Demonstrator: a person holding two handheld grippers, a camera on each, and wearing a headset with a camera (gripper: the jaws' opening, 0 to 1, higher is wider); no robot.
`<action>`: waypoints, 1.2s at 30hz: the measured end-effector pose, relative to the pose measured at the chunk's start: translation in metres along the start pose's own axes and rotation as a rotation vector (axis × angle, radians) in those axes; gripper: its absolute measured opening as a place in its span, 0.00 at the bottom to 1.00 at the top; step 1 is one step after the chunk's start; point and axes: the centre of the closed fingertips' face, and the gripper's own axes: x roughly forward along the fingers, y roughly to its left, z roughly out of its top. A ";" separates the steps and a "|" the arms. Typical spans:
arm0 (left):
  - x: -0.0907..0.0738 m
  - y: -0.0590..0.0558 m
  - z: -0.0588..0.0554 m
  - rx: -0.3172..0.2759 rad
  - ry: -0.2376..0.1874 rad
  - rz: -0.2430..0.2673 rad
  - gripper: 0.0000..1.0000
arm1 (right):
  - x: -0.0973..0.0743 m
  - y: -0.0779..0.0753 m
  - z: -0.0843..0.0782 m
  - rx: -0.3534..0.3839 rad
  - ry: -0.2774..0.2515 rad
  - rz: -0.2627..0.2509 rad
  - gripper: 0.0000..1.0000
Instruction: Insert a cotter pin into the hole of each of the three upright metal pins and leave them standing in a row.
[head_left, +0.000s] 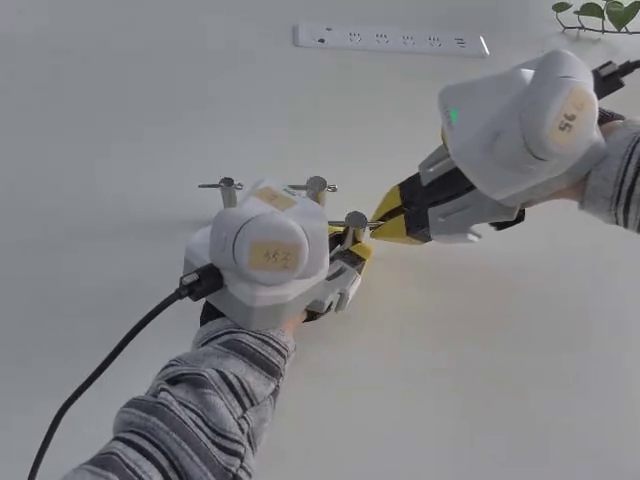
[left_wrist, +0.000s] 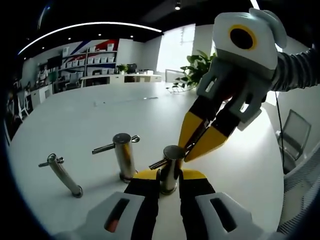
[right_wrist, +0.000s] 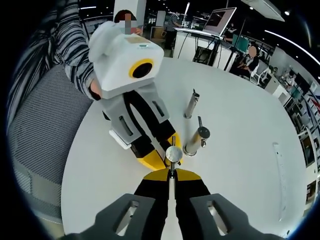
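Pins first: three upright metal ones stand in a row on the white table (head_left: 480, 360). The far pin (head_left: 229, 190) and the middle pin (head_left: 317, 187) each carry a cotter pin (head_left: 208, 185) crosswise through the head, and we can see wire sticking out on both sides. The near pin (left_wrist: 169, 167) stands straight, clamped low down between the yellow-tipped jaws of the left gripper (left_wrist: 169, 176). The right gripper (left_wrist: 189, 150) sits at head height beside that pin, jaws pinched tight on a third cotter pin (left_wrist: 157, 163). Its end pokes out the other side of the head, so it's in the hole. In the right gripper view we look straight along the closed jaws at the round pin top. A power strip (head_left: 390, 40) lies well behind the row. A striped sleeve (head_left: 200, 410) leads up to the left gripper.
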 end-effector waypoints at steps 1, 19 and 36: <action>0.000 0.000 0.000 -0.003 -0.001 0.001 0.11 | 0.000 0.000 0.000 -0.005 -0.002 0.000 0.00; 0.000 0.000 0.000 -0.022 -0.007 0.011 0.11 | -0.017 -0.003 0.003 0.138 -0.043 -0.037 0.04; 0.002 0.001 0.000 -0.028 -0.007 0.009 0.11 | -0.013 0.006 0.010 0.122 -0.043 -0.026 0.00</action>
